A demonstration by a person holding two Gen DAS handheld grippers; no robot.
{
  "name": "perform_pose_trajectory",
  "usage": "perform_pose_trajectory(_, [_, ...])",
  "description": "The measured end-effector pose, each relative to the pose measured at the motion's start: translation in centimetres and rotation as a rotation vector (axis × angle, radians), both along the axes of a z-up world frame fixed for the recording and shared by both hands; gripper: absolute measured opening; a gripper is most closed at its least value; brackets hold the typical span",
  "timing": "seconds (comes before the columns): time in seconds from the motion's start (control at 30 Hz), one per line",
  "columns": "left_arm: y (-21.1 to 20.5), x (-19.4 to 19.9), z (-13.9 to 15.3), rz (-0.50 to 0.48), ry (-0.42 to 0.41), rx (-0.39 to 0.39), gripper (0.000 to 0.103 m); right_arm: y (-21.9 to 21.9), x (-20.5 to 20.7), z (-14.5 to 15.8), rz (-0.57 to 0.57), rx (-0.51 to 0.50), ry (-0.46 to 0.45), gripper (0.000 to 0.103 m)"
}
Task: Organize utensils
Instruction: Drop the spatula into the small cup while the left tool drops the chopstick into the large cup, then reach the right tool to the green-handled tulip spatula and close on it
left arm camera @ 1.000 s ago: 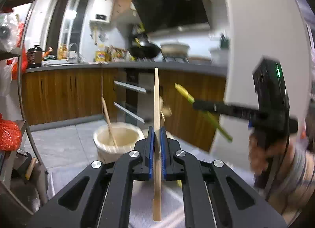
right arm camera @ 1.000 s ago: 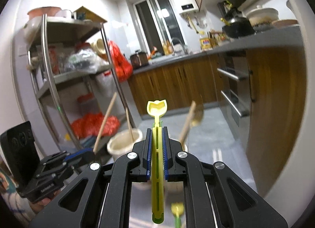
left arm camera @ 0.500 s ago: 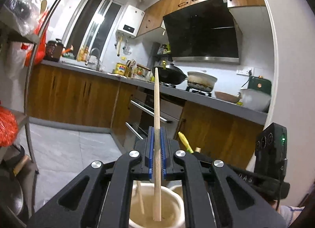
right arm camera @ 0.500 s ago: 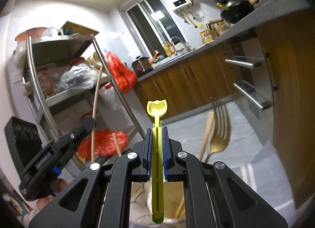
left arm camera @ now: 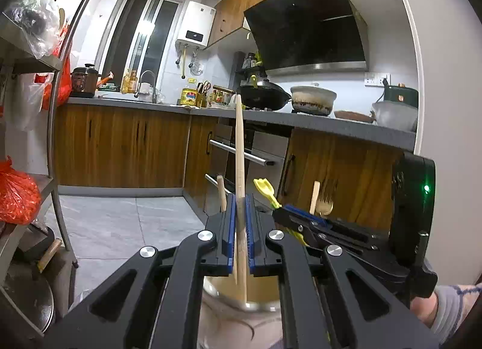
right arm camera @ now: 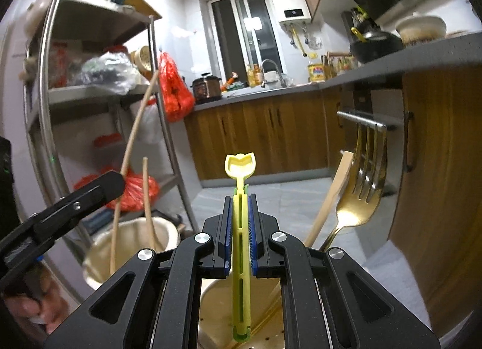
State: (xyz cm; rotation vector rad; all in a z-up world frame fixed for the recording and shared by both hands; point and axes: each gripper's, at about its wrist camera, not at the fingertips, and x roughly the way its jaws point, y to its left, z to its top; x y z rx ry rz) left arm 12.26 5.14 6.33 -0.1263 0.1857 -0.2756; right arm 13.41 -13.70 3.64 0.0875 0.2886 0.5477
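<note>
My left gripper is shut on a long wooden chopstick, held upright with its lower end inside a cream utensil cup. A second wooden stick stands in that cup. My right gripper is shut on a yellow-green plastic utensil, held upright with its lower end inside another cream cup. That cup holds a gold fork and a wooden spatula. The left cup and the left gripper show in the right wrist view. The right gripper shows in the left wrist view.
A metal shelf rack with bags stands on the left. Wooden cabinets under a grey counter run behind. A wok and a pot sit on the stove. The floor is grey tile.
Both grippers have come down over the cups. The chopstick's lower end has gone into the left cup. The yellow-green utensil's lower end has gone into the right cup.
</note>
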Motion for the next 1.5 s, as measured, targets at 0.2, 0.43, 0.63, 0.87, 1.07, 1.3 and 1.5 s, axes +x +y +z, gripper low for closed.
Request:
perform_pose_trajectory(0.2, [-0.1, -1.1, -0.7, -0.006, 0.006, 0.025, 0.006, -0.5, -0.6, 0.1, 0.001, -0.032, 0.023, 0.010])
perform_pose_trajectory(0.43, [0.8, -1.2, -1.2, -0.002, 0.032, 0.012, 0.006, -1.5, -1.7, 0.6, 0.032, -0.069, 0.078, 0.010])
perform_pose_trajectory(0.63, [0.7, -1.3, -1.3, 0.022, 0.033, 0.020, 0.006, -1.1, -1.8, -0.3, 0.053, -0.100, 0.139, 0.010])
perform_pose_trajectory(0.87, [0.2, -1.4, -1.3, 0.033, 0.033, 0.047, 0.011, -1.2, -2.5, 0.0, 0.047, -0.104, 0.126, 0.023])
perform_pose_trajectory(1.07, [-0.1, -1.9, -1.1, 0.050, 0.008, 0.061, 0.041, -2.5, -4.1, 1.9, 0.021, -0.069, 0.071, 0.050])
perform_pose_trajectory(1.3, [-0.1, -3.0, -0.4, 0.115, -0.057, 0.068, 0.098, -5.2, -6.5, 3.9, -0.078, 0.010, -0.030, 0.098])
perform_pose_trajectory(1.5, [-0.5, -3.7, 0.2, 0.164, -0.083, 0.101, 0.098, -7.0, -8.8, 4.1, -0.166, -0.014, -0.124, 0.098])
